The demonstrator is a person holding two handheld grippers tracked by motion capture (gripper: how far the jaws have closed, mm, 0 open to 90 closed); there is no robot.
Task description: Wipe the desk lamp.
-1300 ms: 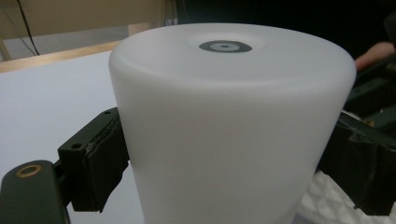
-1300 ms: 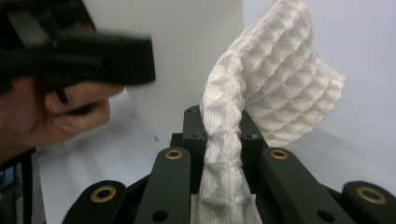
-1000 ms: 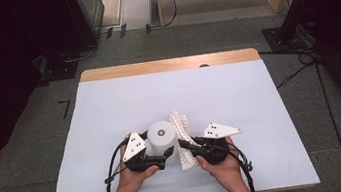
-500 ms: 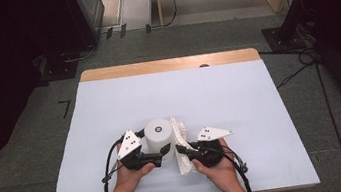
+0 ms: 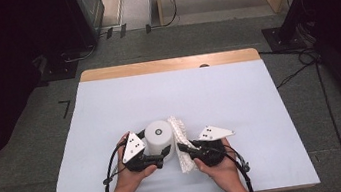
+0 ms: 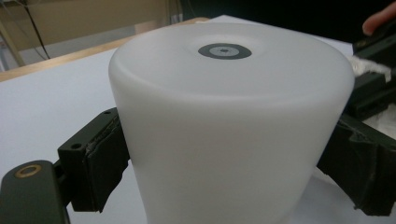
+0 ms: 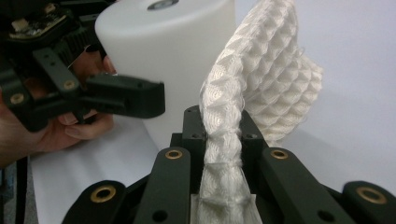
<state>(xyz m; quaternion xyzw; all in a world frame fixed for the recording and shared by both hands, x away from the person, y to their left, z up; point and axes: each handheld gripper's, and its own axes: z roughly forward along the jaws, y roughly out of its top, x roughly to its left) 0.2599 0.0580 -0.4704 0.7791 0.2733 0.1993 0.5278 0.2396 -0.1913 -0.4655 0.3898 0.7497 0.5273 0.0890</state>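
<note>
A white cylinder [image 5: 158,136] with a small dark disc on top stands upright on the white table [image 5: 110,109], near the front. My left gripper [image 5: 157,148] clasps its side, and its black pads [image 6: 100,161] press on the cylinder [image 6: 224,116] from both sides. A strip of white honeycomb-weave cloth [image 5: 181,142] lies against the cylinder's right side. My right gripper [image 5: 183,148] is shut on that cloth [image 7: 261,74], which rises from between the closed jaws of the right gripper [image 7: 219,119]. The cylinder [image 7: 173,51] and the left gripper [image 7: 126,100] stand close behind.
The table's wooden back edge [image 5: 169,65] borders a grey carpet floor. Cables [image 5: 301,67] trail on the floor at the right, and dark equipment [image 5: 72,19] stands at the back left. White tabletop stretches behind and to both sides of the hands.
Both hands have shifted only slightly. The grips on the cylinder and on the cloth are the same.
</note>
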